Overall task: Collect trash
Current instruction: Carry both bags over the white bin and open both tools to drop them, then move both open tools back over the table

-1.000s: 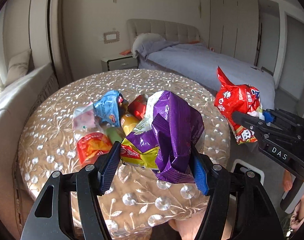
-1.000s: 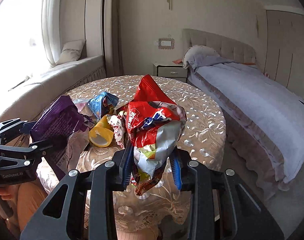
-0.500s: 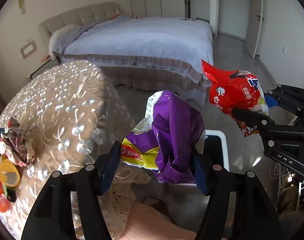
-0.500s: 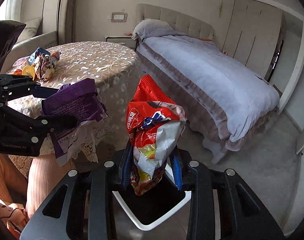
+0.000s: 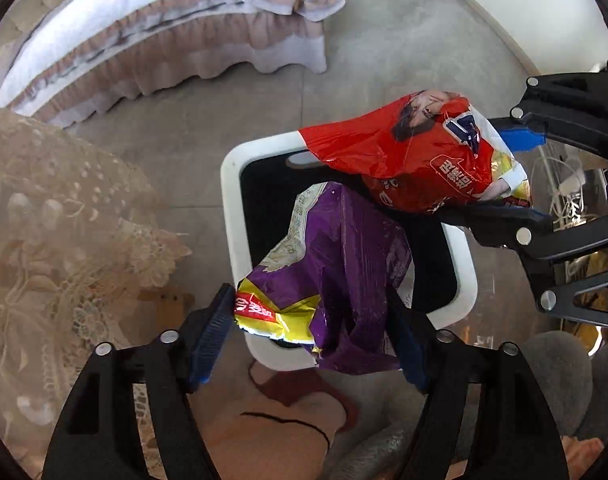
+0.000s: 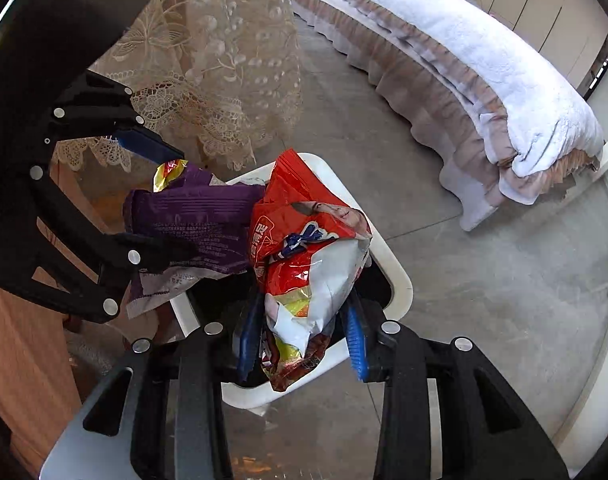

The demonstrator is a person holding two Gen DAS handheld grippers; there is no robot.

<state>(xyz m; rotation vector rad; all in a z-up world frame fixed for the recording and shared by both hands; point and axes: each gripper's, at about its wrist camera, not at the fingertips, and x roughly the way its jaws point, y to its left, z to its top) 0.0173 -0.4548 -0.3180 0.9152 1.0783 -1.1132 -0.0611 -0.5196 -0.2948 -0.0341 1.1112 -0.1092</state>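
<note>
bags (image 5: 336, 264) above bin (image 5: 231, 216), bed (image 5: 151, 36) behind

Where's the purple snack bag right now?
The purple snack bag sits between the left gripper's opening fingers, over the white bin, beside the red bag.

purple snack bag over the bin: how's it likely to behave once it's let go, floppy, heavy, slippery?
Probably floppy: the purple snack bag is creased and folded over itself between the left tongs, whose jaws have just been opening. Likely light and near empty, since it looks flattened. The glossy film looks slippery, so it should slide free toward the white bin.
</note>
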